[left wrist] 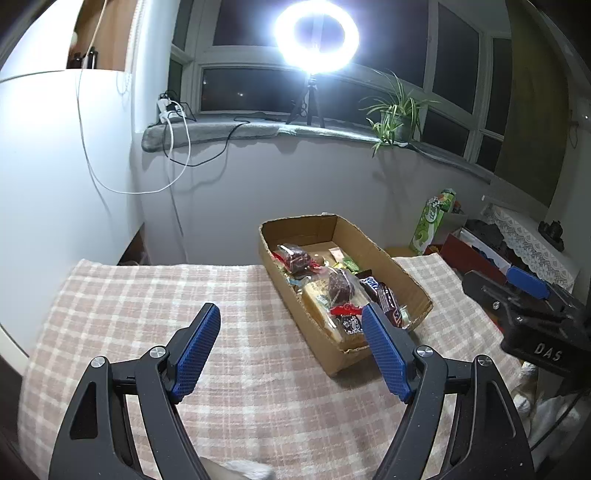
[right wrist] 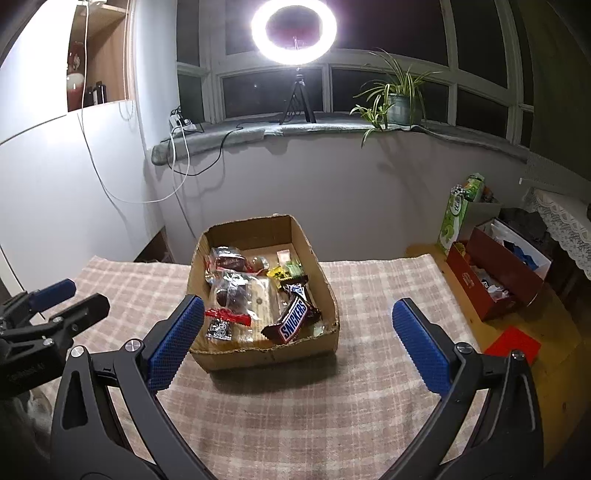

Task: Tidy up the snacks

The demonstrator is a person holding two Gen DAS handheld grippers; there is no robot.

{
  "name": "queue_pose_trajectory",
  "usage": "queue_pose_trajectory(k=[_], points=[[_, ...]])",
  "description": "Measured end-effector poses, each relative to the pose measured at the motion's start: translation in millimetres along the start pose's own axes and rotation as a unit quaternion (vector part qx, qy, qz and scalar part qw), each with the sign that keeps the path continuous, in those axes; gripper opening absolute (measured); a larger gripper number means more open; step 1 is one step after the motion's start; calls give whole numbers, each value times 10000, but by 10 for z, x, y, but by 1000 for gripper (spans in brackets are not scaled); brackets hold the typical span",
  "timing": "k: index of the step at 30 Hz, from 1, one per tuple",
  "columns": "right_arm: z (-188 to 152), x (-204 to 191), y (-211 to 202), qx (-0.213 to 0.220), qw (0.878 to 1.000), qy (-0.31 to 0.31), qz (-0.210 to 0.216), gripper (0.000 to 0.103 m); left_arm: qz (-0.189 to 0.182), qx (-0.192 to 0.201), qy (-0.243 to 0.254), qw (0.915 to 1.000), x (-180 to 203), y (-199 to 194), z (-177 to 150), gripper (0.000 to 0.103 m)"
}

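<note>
a shallow cardboard box (right wrist: pixel 264 343) sits on a table covered with a pink-and-cream checked cloth (right wrist: pixel 362 295), toward the far edge of the table and roughly in the middle of its width. the snacks lie inside it: a snickers bar (right wrist: pixel 293 323) rests at an angle in the near right corner, a second dark bar (right wrist: pixel 297 290) lies just beyond it, and clear-wrapped dark cakes (right wrist: pixel 229 260) fill the left side, with small green and yellow sweets (right wrist: pixel 286 271) toward the far right wall. a red-labelled packet (right wrist: pixel 227 316) lies near the front left.

the right gripper (right wrist: pixel 297 321) hangs above the cloth on the near side of the box, its blue pads spread wide, with nothing between them. the left gripper (left wrist: pixel 290 325) is lower left of the box in its own view, its jaws well apart and empty too; its right finger overlaps the near corner of the box in the picture, though contact cannot be told.

a ring light (right wrist: pixel 294 30) on a small tripod glares from the windowsill at the far side, a potted plant (right wrist: pixel 397 98) to its right. on the floor to the right stand a red box (right wrist: pixel 491 273) and a green carton (right wrist: pixel 456 218).
</note>
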State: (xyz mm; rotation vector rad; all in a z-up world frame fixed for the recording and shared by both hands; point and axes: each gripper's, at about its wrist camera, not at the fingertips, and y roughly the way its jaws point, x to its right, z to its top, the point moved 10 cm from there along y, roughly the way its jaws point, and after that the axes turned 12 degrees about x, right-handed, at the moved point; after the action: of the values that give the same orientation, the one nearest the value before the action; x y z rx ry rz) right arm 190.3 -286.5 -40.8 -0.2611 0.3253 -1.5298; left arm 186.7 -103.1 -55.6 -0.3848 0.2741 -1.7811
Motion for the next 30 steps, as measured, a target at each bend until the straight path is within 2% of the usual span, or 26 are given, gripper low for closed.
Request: queue_pose_trajectory(k=[30], points=[[51, -99, -91, 78, 9999, -73, 13, 103, 80, 22, -135, 9999, -64, -120, -25, 80]])
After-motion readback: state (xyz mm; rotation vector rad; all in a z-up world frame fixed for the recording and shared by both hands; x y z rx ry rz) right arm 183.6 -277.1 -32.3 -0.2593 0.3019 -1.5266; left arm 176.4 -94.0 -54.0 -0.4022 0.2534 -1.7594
